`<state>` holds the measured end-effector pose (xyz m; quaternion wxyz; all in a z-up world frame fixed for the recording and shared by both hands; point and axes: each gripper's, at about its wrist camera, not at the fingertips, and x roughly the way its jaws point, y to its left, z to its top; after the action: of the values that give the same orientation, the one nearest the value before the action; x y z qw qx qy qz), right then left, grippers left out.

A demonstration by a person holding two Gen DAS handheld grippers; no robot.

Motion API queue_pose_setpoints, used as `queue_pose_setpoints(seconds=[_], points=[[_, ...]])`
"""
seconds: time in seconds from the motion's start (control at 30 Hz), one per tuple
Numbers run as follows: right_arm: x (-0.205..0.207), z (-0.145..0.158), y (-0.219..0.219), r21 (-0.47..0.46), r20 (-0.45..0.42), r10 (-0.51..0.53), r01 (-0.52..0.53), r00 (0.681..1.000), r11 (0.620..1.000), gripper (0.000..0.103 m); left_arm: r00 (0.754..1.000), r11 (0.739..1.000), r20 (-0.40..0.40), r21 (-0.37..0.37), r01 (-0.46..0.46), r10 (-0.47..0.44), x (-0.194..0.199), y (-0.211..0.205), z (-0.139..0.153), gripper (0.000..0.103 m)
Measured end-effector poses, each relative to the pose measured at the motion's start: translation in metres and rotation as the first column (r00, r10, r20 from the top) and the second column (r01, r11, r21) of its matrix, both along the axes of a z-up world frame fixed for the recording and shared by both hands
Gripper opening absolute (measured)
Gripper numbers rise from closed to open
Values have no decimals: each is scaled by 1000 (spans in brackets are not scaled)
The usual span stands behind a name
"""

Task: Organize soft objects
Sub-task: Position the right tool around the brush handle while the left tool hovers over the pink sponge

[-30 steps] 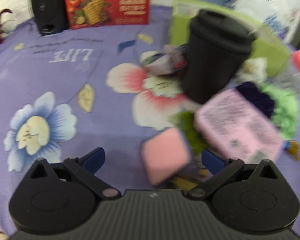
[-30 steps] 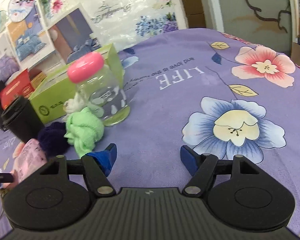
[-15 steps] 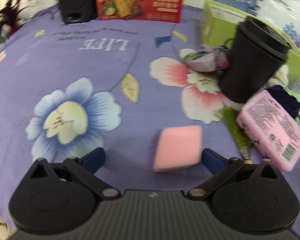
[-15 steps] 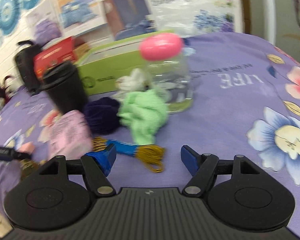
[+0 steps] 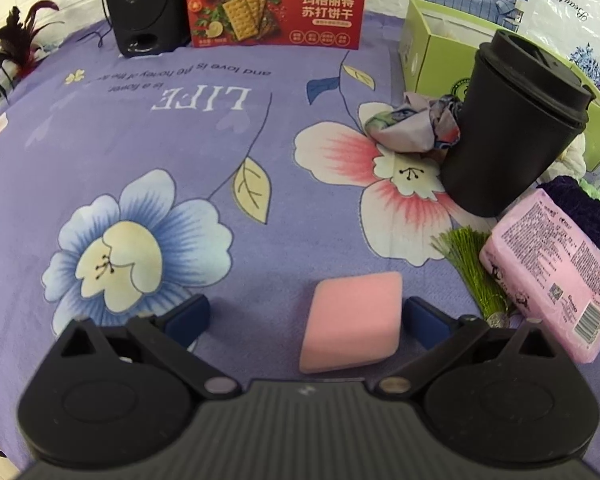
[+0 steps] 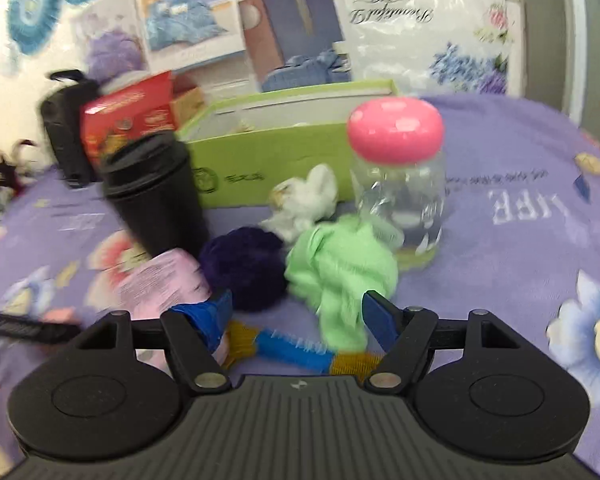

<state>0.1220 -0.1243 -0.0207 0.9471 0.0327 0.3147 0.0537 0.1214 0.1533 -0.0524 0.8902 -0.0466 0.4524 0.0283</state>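
left wrist only: pink sponge (image 5: 352,320) between wide left tongs (image 5: 306,318), right tongs (image 6: 296,314) wide

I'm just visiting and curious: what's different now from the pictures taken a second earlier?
The left hand-held gripper swung left and settled with the pink sponge between its open fingers. The right hand-held gripper turned left from bare cloth to the pile, now at the green cloth and blue-and-yellow brush. Nothing was grasped; the cup and sponge appear unmoved.
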Motion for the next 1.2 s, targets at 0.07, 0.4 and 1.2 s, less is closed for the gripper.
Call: queue_pose_setpoints(seconds=[0.07,0.4,1.2], points=[[10,-11,12,-34,-63,23,-25,998,999,58,1000,1000,1,-10,6,-6,-1,3,1,103],[-65,14,25,68,-72,179,-174,981,982,58,1000,998,11,-58,10,-10,0,12,3,103],[14,-27,29,-128,-111,157,-170,981,977,59,1000,1000,-17,20,8,-8,9,4,0,103]])
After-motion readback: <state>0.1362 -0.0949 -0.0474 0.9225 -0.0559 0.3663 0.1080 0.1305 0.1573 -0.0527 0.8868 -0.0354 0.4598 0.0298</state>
